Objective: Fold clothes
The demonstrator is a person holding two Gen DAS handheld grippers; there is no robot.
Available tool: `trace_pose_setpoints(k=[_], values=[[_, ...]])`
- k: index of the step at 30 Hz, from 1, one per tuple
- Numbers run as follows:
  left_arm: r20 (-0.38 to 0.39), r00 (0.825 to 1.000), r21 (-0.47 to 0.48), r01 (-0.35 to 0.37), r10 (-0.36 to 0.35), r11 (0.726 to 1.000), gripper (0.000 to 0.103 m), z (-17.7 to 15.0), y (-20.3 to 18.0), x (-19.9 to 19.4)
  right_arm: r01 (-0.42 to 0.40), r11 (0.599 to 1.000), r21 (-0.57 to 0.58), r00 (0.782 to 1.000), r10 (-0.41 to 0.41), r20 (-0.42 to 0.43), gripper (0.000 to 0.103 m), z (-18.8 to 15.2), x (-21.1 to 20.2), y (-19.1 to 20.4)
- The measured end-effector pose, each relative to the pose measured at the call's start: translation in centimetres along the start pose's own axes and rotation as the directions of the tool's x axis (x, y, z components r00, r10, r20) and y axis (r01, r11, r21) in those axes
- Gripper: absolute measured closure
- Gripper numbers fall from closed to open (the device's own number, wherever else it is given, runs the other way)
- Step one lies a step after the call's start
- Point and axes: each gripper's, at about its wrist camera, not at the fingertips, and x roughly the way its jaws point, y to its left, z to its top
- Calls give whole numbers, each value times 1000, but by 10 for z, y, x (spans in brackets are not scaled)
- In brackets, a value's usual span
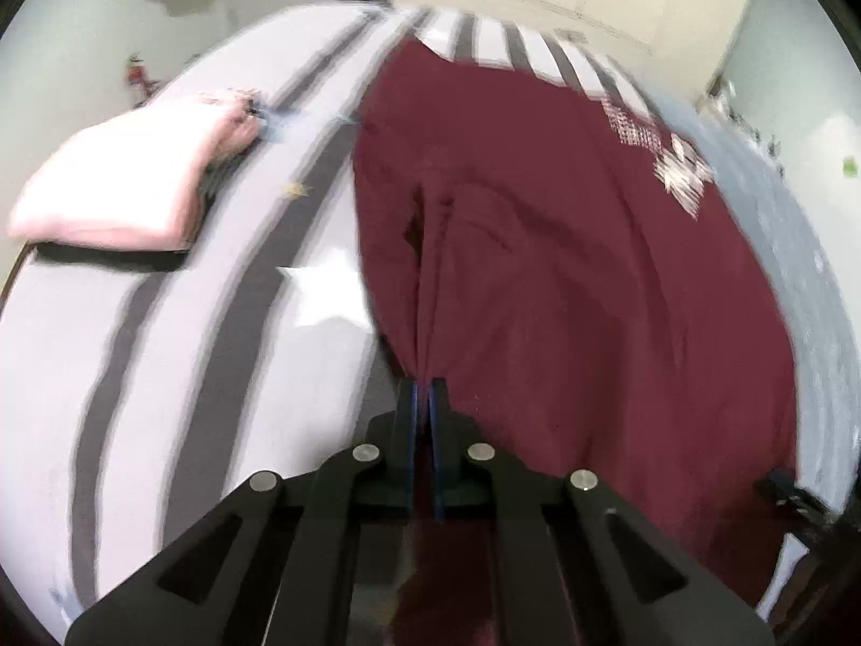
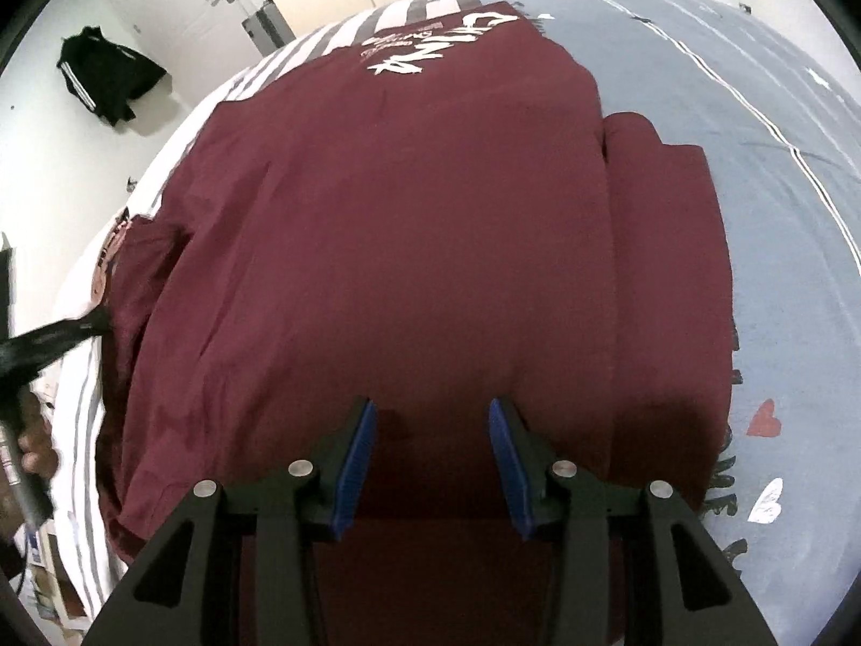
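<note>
Pinching shirt [image 1: 565, 247] hem, left gripper [image 1: 423, 385] clamped on a gathered fold; right gripper [image 2: 430, 414] apart, hovering over shirt's near edge. Shirt spread on bed [image 1: 161, 323], beside pink stack [image 1: 124, 183]. Soft, light, droops; best gripped at hem corners

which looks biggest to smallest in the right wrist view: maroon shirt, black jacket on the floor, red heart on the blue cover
1. maroon shirt, fills most of the view
2. black jacket, though it lies far from the camera
3. red heart, smallest
</note>
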Motion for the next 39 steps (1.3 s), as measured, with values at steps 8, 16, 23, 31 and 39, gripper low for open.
trace_pose_setpoints(k=[8, 16, 23, 31, 39], values=[[-102, 973, -266, -228, 208, 937, 102, -71, 139, -47, 25, 999, -34, 999, -26, -23, 62, -3, 2, 5], [-172, 965, -408, -252, 197, 877, 100, -119, 185, -51, 52, 998, -34, 998, -53, -28, 62, 2, 6, 11], [-125, 990, -378, -112, 70, 919, 93, -92, 160, -23, 61, 998, -24, 998, -62, -24, 63, 4, 5, 18], [-94, 995, -396, -74, 40, 915, 65, -49, 173, 16, 57, 998, -22, 998, -57, -23, 63, -2, 2, 20], [-70, 997, -336, 0, -25, 942, 59, -30, 174, 24, 50, 999, 11, 999, -50, -10, 63, 3, 8, 28]])
